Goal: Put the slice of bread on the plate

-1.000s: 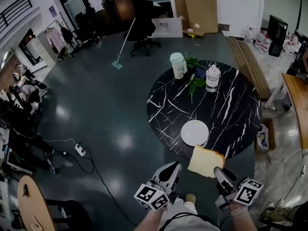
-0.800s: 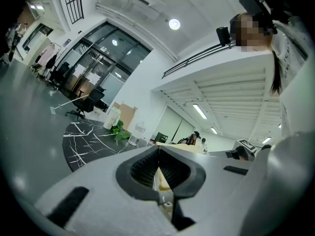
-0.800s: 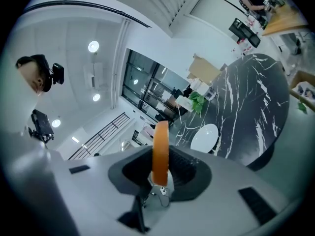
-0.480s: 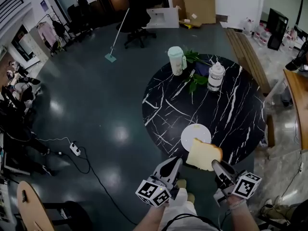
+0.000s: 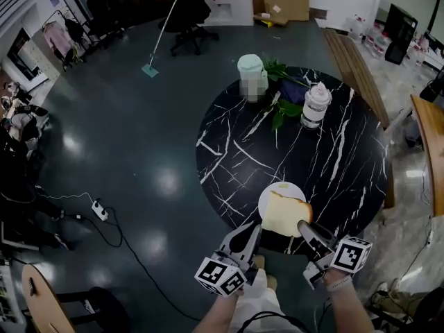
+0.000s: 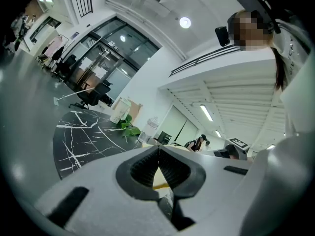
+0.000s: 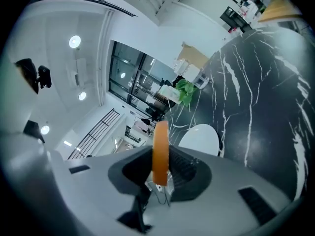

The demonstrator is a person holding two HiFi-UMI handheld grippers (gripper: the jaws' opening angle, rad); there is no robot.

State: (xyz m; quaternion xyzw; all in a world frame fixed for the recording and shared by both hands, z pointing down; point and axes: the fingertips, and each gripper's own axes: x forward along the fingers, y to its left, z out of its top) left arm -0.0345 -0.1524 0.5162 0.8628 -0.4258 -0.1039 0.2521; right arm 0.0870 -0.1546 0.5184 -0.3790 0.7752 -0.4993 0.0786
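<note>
**Round black marble surface: bread reaches the plate**

The surface fills the middle of the room. The left tongs are closed and empty. The slice of bread was short of the edge a second ago. It now overlaps the plate, gripped by the right tongs. Lowering and release likely remain.

Counted: two tongs, one slice, one plate, one jug, one leafy sprig, one jar.
</note>
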